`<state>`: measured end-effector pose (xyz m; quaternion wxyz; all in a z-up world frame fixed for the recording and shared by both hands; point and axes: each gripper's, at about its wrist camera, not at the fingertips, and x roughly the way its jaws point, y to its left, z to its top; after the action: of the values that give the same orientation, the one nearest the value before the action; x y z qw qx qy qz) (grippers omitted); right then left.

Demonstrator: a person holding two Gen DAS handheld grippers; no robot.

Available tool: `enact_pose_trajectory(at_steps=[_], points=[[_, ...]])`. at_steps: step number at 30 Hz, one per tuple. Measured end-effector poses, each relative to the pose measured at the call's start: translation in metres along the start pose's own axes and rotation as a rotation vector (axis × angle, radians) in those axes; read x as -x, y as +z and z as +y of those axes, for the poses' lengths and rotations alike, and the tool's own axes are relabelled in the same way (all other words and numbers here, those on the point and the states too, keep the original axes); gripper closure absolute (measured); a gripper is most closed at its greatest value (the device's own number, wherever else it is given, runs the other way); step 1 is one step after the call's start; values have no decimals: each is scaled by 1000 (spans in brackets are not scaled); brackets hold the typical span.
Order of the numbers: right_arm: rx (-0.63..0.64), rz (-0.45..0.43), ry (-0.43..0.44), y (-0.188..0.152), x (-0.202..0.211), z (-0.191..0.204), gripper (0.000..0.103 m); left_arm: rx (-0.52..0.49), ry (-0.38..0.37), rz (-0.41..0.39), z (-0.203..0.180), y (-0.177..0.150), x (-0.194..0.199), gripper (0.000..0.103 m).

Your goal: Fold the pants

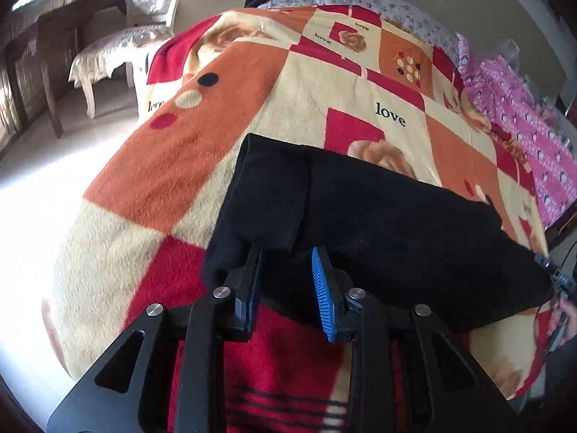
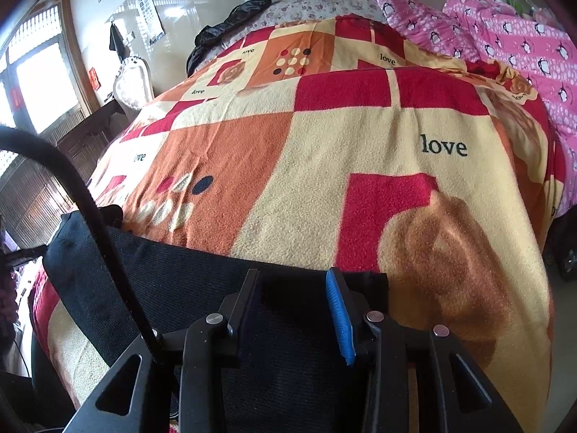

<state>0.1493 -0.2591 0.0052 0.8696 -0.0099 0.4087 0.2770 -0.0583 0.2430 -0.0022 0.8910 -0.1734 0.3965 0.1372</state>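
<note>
Black pants (image 2: 173, 281) of matt, finely ribbed cloth. Fuzzy, napped fleece blanket (image 2: 324, 166) over the bed. Gripper (image 1: 286, 263) in matt black plastic, ridged blue rubbery pads (image 1: 322, 288), shiny metal pins (image 1: 357, 293).

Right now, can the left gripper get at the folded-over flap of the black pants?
Probably yes. The left gripper is already at the pants' near edge, its left finger at the flap, and nothing lies between.
</note>
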Motion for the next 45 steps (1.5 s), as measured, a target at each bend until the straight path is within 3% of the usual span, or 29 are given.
enact_pose_trajectory(at_steps=[5, 9, 11, 14, 16, 19, 23, 26, 32, 41, 43, 44, 45], points=[[-2, -1, 1, 0, 0, 0, 67, -57, 28, 6, -3, 5, -5, 75], [-41, -26, 2, 2, 11, -4, 68, -16, 44, -6, -2, 8, -3, 75], [-96, -71, 15, -1, 31, -6, 67, 6, 41, -68, -12, 13, 10, 75], [-219, -144, 65, -15, 72, -12, 61, -47, -55, -187, -46, 16, 33, 75], [-334, -176, 62, -35, 95, -23, 59, -105, -152, -211, -76, 14, 37, 75], [-462, -167, 53, -62, 108, -29, 58, -191, -277, -157, -127, 5, 23, 71], [-503, -108, 61, -86, 108, -21, 58, -252, -334, -59, -167, -18, -9, 71], [-515, -51, 67, -95, 96, -17, 58, -225, -342, -28, -166, -28, -28, 71], [-524, -91, 93, -89, 83, -22, 58, -266, -360, -107, -163, -40, -24, 71], [-494, -133, 117, -81, 73, -20, 57, -270, -352, -123, -166, -42, -25, 71], [-473, -140, 97, -83, 75, -22, 65, -266, -356, -124, -166, -42, -24, 71], [-510, -144, 101, -87, 74, -27, 74, -265, -356, -124, -166, -42, -24, 71], [-522, -152, 113, -89, 75, -29, 75, -264, -357, -124, -166, -42, -24, 71]])
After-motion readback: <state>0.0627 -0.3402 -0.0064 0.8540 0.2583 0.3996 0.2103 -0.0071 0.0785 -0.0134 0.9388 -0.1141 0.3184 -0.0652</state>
